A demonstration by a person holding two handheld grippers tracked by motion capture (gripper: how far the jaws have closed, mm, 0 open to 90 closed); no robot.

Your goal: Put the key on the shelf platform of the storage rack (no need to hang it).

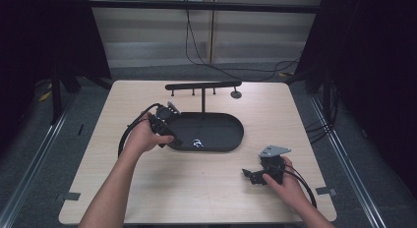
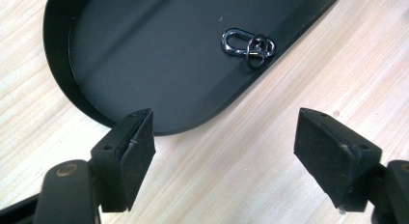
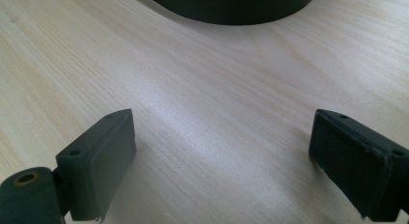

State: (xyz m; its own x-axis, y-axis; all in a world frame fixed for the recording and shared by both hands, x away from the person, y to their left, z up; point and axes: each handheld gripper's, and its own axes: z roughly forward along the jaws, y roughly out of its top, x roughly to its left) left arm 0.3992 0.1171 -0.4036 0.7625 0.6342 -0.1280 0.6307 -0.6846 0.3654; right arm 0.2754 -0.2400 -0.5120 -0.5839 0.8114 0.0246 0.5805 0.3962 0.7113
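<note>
Nearest, item one: my left gripper [image 2: 224, 156], jaws standing wide with nothing between them, bare table [image 2: 226, 175] under the gap. Item two: my right gripper [image 3: 222, 166], jaws likewise spread and empty, parked over plain wood.

Item three, just beyond the left fingertips [image 2: 137, 142]: the near rim of the black oval tray [image 2: 144, 64], its curved end almost under the left-hand pad.

Item four, farther ahead and toward the other pad: a small metal ring clasp [image 2: 248, 43], lying flat on the tray floor close against the near wall. In the high view it glints at the tray's front edge [image 1: 197, 143], just beside the left gripper [image 1: 164, 125].

Item five, farthest: a black hanging rack [image 1: 203, 85] with short pegs, standing behind the tray.

Progress, as I judge it: the clasp rests in the tray, untouched by either gripper; picking it up is all yet to do.

Clearance: the tray wall crowds the clasp on one side, so a grip needs to come from above. Open table lies all around the right gripper [image 1: 263, 175], well apart from the tray.
</note>
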